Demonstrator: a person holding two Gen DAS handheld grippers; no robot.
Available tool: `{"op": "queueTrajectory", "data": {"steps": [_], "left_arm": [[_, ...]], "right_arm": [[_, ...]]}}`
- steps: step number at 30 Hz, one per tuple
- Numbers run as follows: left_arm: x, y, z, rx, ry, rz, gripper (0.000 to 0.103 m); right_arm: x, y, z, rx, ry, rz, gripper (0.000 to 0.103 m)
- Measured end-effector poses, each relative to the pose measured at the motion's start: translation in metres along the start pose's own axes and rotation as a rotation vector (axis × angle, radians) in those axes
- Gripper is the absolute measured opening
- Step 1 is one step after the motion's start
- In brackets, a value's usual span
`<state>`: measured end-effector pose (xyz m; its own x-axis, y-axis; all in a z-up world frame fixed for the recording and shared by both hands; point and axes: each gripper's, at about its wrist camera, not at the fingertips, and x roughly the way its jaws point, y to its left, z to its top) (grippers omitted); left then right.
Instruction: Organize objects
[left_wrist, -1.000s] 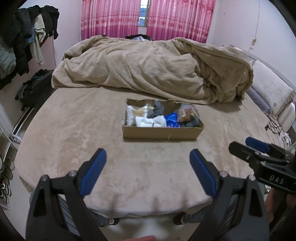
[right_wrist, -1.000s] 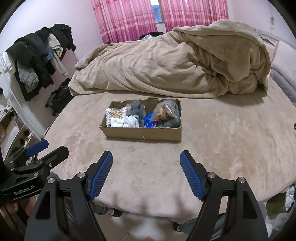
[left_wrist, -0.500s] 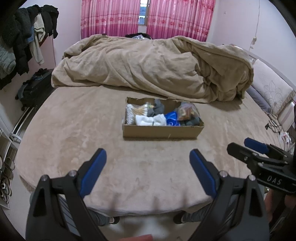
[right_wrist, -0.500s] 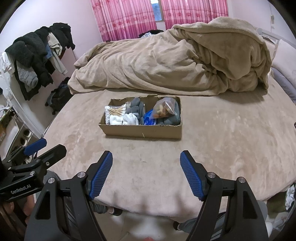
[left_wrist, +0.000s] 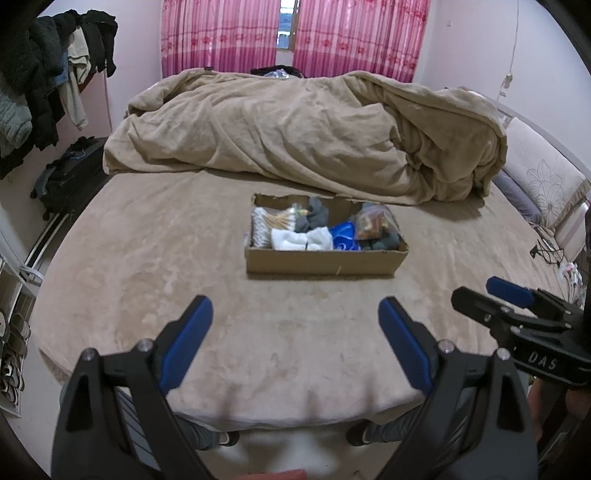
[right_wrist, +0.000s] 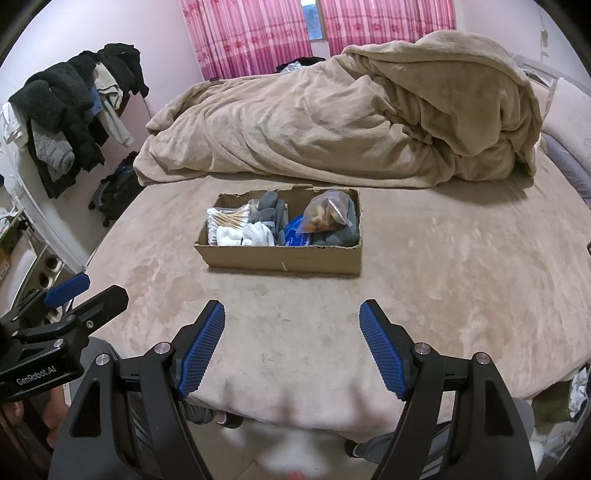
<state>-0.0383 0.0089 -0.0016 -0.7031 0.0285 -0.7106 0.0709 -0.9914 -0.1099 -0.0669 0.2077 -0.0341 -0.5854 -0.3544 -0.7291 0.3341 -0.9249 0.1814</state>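
Note:
A shallow cardboard box (left_wrist: 325, 263) (right_wrist: 280, 260) sits in the middle of the bed. It holds a pack of cotton swabs (right_wrist: 227, 221), white socks (right_wrist: 255, 235), grey socks (right_wrist: 271, 211), a blue packet (right_wrist: 293, 232) and a clear bag of snacks (right_wrist: 327, 214). My left gripper (left_wrist: 295, 343) is open and empty, over the bed's near edge, well short of the box. My right gripper (right_wrist: 293, 345) is open and empty beside it, and also shows in the left wrist view (left_wrist: 517, 314).
A bunched tan duvet (left_wrist: 306, 136) fills the far half of the bed (left_wrist: 147, 277). Pillows (left_wrist: 539, 184) lie at the right. Clothes hang on a rack (right_wrist: 70, 122) at the left, with a black bag (left_wrist: 70, 177) on the floor below.
Both grippers have risen and pulled back a little from the box; both stay open. Nothing in the box has moved.

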Motion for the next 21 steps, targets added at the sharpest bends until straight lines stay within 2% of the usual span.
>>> {"op": "queueTrajectory", "data": {"steps": [21], "left_arm": [[0.0014, 0.0002, 0.0009, -0.005, 0.006, 0.003, 0.092]], "right_arm": [[0.0049, -0.0014, -0.0009, -0.004, 0.009, -0.005, 0.078]]}}
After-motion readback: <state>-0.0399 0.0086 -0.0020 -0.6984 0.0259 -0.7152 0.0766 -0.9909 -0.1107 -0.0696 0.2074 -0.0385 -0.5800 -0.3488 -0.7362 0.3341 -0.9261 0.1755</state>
